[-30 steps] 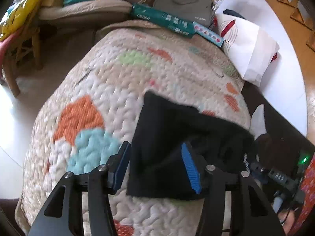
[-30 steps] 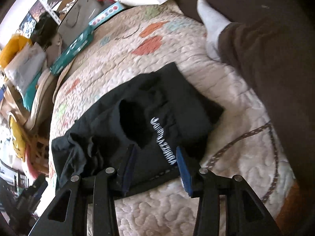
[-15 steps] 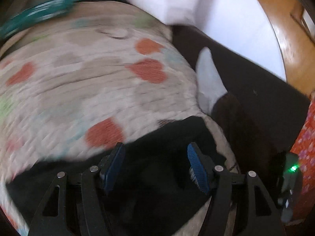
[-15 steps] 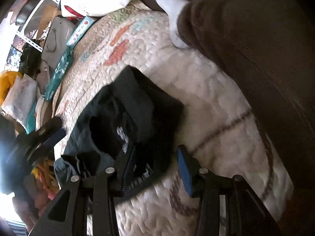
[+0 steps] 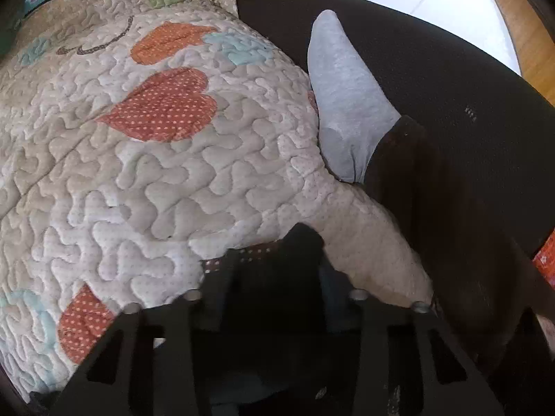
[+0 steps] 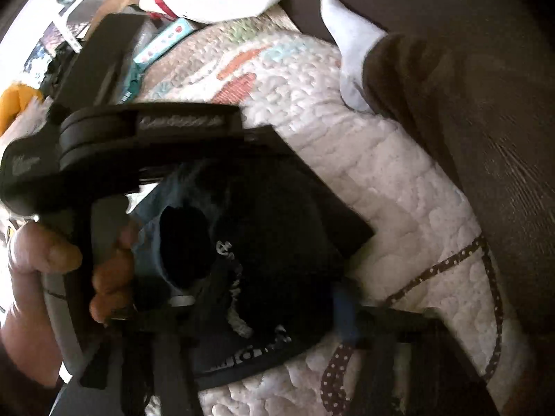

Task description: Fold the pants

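Black pants [image 6: 277,242] are bunched on the quilt [image 5: 156,180], beside a socked foot [image 5: 347,104]. Left gripper [image 5: 274,277] jaws, just closing, are pinched on a dark pants corner. Right gripper [image 6: 263,315] jaws, just narrowed, are clamped on the waistband edge. A hand [image 6: 38,263] is seen gripping the left handle.

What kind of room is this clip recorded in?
Probably a lived-in room at home: a quilted patchwork cover over soft furniture, a person's socked foot resting beside it, and household clutter piled behind.
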{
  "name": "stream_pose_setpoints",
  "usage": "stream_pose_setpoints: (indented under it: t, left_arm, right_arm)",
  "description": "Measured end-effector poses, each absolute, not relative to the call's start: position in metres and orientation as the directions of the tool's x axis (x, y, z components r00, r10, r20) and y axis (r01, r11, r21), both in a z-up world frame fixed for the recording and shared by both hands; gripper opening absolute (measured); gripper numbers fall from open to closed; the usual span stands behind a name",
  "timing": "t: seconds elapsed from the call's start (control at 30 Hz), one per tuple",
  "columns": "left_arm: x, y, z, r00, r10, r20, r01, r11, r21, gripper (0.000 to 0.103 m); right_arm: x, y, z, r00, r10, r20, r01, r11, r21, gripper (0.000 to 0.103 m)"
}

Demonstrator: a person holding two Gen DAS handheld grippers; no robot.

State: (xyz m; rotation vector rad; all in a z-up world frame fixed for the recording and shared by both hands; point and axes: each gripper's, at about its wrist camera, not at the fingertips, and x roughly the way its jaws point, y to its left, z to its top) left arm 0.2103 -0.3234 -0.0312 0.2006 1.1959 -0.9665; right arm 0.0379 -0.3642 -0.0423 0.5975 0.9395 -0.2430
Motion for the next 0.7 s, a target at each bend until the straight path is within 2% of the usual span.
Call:
stream_pose_setpoints:
  t: [0.1, 0.2, 0.37, 0.47, 0.7]
  left_arm:
    - [0.207, -0.311, -0.021, 0.056, -0.54, -0.84, 0.718, 0.607, -0.342, 0.025]
    - [0.202, -0.296, 0.001, 0.098, -0.568, -0.817, 0.713, 0.613, -0.341, 0.025]
    - [0.195, -0.246, 0.047, 0.166, -0.619, -0.768, 0.689, 0.63, -0.358, 0.025]
    - [0.191, -0.203, 0.064, 0.216, -0.625, -0.75, 0.656, 0.662, -0.362, 0.025]
    - [0.191, -0.096, 0.05, 0.286, -0.638, -0.716, 0.483, 0.741, -0.467, 0.025]
  right_arm:
    - [0.038, -0.37, -0.04, 0.568, 0.123, -0.814, 0.438, 0.792, 0.426, 0.026]
    - [0.035, -0.362, -0.019, 0.596, 0.147, -0.789, 0.381, 0.813, 0.439, 0.023]
    - [0.025, -0.327, 0.022, 0.656, 0.159, -0.738, 0.227, 0.891, 0.394, 0.022]
    - [0.024, -0.303, 0.038, 0.664, 0.212, -0.717, 0.137, 0.908, 0.396, 0.022]
    - [0.042, -0.234, 0.051, 0.598, 0.334, -0.729, -0.05, 0.923, 0.382, 0.022]
